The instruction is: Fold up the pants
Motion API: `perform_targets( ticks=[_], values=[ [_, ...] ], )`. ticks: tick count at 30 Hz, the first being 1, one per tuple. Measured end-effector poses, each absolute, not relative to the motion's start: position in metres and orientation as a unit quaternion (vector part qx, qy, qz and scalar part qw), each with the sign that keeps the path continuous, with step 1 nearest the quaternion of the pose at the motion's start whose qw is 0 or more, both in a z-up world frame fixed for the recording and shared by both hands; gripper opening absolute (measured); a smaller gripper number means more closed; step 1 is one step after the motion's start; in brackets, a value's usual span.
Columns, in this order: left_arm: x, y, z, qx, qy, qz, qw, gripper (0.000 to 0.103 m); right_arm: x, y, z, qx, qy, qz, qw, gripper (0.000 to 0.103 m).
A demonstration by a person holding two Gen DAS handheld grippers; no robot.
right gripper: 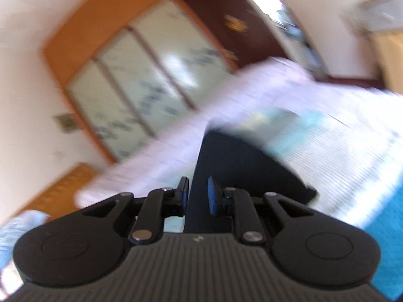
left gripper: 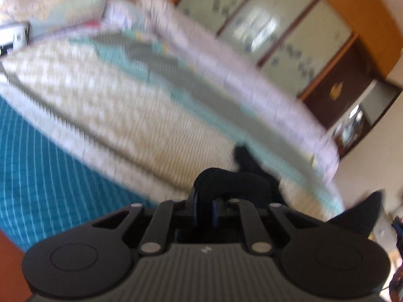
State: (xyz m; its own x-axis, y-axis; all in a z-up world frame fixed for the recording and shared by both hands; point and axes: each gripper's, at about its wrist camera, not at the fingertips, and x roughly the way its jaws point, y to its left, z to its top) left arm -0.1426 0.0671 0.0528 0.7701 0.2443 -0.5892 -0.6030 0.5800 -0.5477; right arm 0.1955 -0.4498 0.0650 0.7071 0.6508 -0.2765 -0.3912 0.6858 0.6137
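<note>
A: Where are the pants (right gripper: 239, 161) found?

B: Dark fabric is seen raised above the bed (left gripper: 151, 125), pinched at two places. A bunched fold is clamped in the left gripper (left gripper: 204, 209), whose pads are nearly touching. A flat panel is gripped in the right gripper (right gripper: 197, 196), its pads closed in against the cloth.

A: Why is it held so?

B: Probably so that one part can be carried over another for a fold.

A: What is lost?

B: Everything is smeared by blur; waistband, legs and the pants' full outline cannot be made out.
</note>
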Motion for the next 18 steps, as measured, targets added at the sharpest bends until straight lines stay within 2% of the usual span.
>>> perform_targets(
  ticks=[2,4,5,8,11,12,13,14,16,17,18],
  values=[
    [-0.139,0.067,0.043,-0.392,0.261,0.245,0.847,0.014,0.19,-0.463,0.035,0.227,0.293,0.225,0.901,0.022],
    [-0.144,0.064,0.039,-0.391,0.269,0.265,0.839,0.027,0.187,-0.479,0.015,0.216,0.325,0.191,0.901,0.023],
    [-0.15,0.064,0.041,-0.391,0.263,0.272,0.839,0.036,0.183,-0.482,0.011,0.221,0.329,0.181,0.9,0.024],
    [-0.17,0.07,0.053,-0.395,0.237,0.299,0.836,0.061,0.182,-0.485,0.012,0.232,0.327,0.175,0.899,0.035],
    [-0.181,0.075,0.055,-0.399,0.232,0.31,0.831,0.072,0.187,-0.445,0.028,0.211,0.319,0.202,0.902,0.042],
    [-0.181,0.076,0.052,-0.404,0.235,0.31,0.828,0.081,0.187,-0.436,0.031,0.205,0.319,0.213,0.9,0.051],
    [-0.181,0.077,0.049,-0.412,0.238,0.308,0.824,0.087,0.19,-0.416,0.034,0.201,0.323,0.223,0.898,0.058],
    [-0.177,0.075,0.044,-0.418,0.24,0.305,0.821,0.092,0.191,-0.404,0.032,0.197,0.329,0.228,0.895,0.058],
    [-0.169,0.074,0.035,-0.429,0.251,0.289,0.818,0.091,0.184,-0.384,0.027,0.186,0.342,0.248,0.887,0.058],
    [-0.163,0.072,0.03,-0.429,0.253,0.278,0.821,0.085,0.174,-0.368,0.024,0.183,0.352,0.26,0.88,0.058],
    [-0.156,0.068,0.027,-0.423,0.254,0.264,0.829,0.064,0.173,-0.358,0.022,0.181,0.362,0.273,0.873,0.058]
  ],
)
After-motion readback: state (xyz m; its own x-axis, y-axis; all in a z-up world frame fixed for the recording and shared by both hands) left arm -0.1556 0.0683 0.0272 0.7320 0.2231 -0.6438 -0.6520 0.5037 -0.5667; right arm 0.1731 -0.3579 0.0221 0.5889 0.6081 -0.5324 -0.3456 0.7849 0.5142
